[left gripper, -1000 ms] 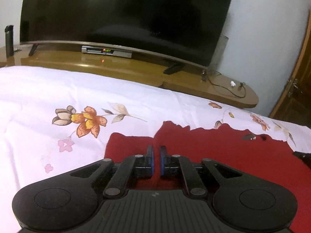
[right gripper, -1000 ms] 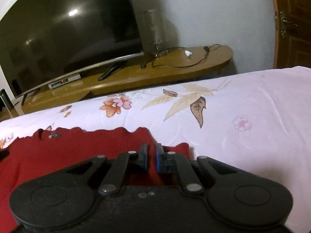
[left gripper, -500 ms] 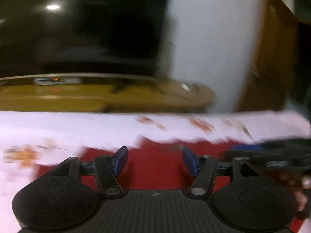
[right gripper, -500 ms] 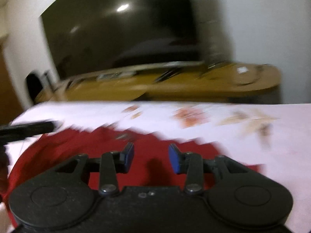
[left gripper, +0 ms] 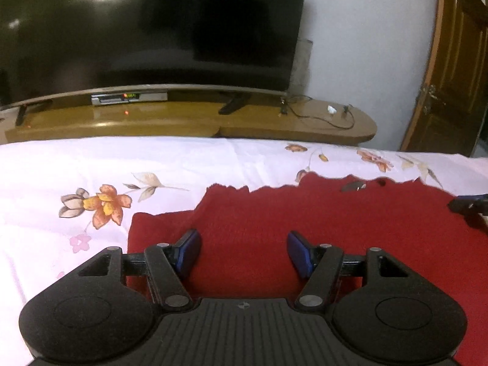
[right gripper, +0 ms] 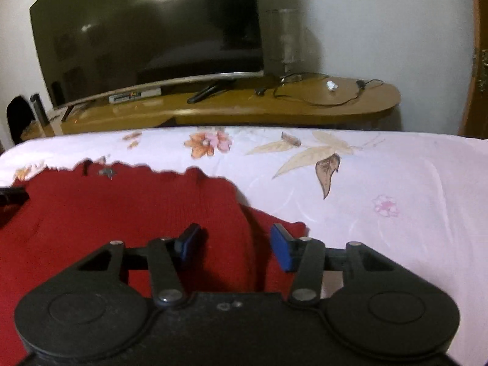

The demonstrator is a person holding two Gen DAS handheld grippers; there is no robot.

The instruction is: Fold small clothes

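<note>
A red knitted garment lies flat on the floral bedsheet, its wavy hem toward the TV. My left gripper hovers over the garment's left part, blue pads apart, nothing between them. In the right wrist view the same red garment fills the lower left. My right gripper hangs over its right edge with jaws still opening and only cloth lying below them. The tip of the right gripper shows at the left wrist view's right edge, and the left gripper's tip at the right wrist view's left edge.
A large dark TV stands on a wooden console beyond the bed, with cables and a set-top box on it. A wooden door is at the right. The white floral sheet extends to the right of the garment.
Both grippers were shut on the red garment's cloth a second ago; both have opened and let it go. The views swung sideways and came back, and the garment now lies flat.
</note>
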